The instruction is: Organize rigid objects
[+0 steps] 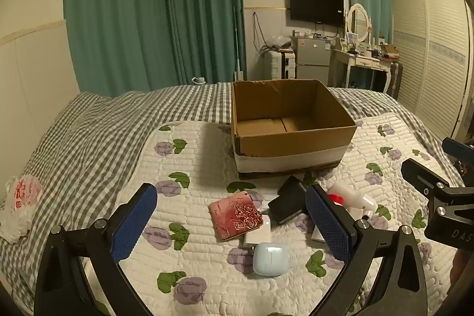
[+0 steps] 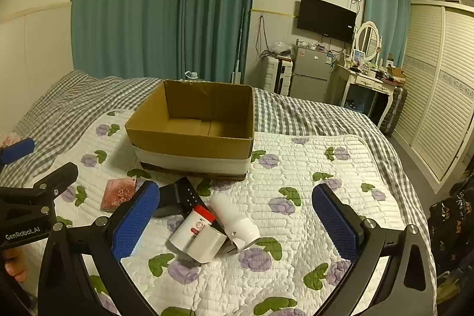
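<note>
A loose huddle of small things lies on the floral quilt (image 2: 296, 168), just short of the open cardboard box (image 1: 291, 138), which sits toward the quilt's far edge with its floor bare. In the cluster: a red rose-patterned case (image 1: 235, 216) flat on the quilt, a pale blue earbud case (image 1: 271, 258) nearer the quilt's near edge, a small white flat item between those two, and a black device (image 2: 180, 196) lying right at the foot of the box. Beside it, a white bottle (image 2: 237, 222) on its side, touching a white container with a red band (image 2: 192, 230) and a white block.

Left gripper (image 1: 231, 224) hangs above the rose case and the earbud case, jaws spread wide, nothing between the blue pads. Right gripper (image 2: 235, 222) hovers over the bottle pile, jaws just as wide, gripping nothing. Beyond the quilt, the checked bedsheet (image 1: 103, 123) runs to the bed's far edge.
</note>
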Action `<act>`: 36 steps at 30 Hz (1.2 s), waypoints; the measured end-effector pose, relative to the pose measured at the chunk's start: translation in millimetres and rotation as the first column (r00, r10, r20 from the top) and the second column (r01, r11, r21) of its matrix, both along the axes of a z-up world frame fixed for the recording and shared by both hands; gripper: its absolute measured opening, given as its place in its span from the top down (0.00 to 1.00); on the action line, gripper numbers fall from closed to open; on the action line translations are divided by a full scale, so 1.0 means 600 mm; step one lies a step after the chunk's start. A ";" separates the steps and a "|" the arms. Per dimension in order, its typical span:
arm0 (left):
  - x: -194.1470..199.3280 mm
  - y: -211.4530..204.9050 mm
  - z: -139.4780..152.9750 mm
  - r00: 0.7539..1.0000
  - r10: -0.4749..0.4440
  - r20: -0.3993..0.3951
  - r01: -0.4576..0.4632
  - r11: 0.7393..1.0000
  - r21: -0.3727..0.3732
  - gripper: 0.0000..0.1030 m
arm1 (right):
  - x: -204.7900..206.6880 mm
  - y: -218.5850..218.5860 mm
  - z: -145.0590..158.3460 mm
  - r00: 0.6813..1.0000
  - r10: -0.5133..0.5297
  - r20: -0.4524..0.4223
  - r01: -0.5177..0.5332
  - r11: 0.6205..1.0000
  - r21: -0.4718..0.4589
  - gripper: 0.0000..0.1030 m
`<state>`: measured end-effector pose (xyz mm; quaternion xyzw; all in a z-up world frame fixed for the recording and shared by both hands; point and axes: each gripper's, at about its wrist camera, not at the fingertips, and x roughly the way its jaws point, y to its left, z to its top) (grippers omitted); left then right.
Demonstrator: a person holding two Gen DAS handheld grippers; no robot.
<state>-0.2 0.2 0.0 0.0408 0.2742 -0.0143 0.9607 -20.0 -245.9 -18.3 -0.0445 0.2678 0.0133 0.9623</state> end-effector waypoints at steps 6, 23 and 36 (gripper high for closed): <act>0.004 0.003 0.000 0.999 -0.005 -0.034 0.004 1.000 -0.028 0.01 | 0.000 0.000 -0.003 1.000 0.006 -0.001 -0.006 1.000 0.002 0.00; 0.003 0.007 -0.007 1.000 0.016 -0.020 -0.016 1.000 -0.016 0.01 | 0.000 0.006 -0.008 1.000 0.009 -0.013 -0.009 1.000 -0.005 0.00; 0.003 0.011 -0.004 1.000 0.025 -0.015 -0.025 1.000 -0.018 0.01 | 0.001 0.009 -0.010 1.000 0.009 -0.018 -0.009 1.000 -0.004 0.00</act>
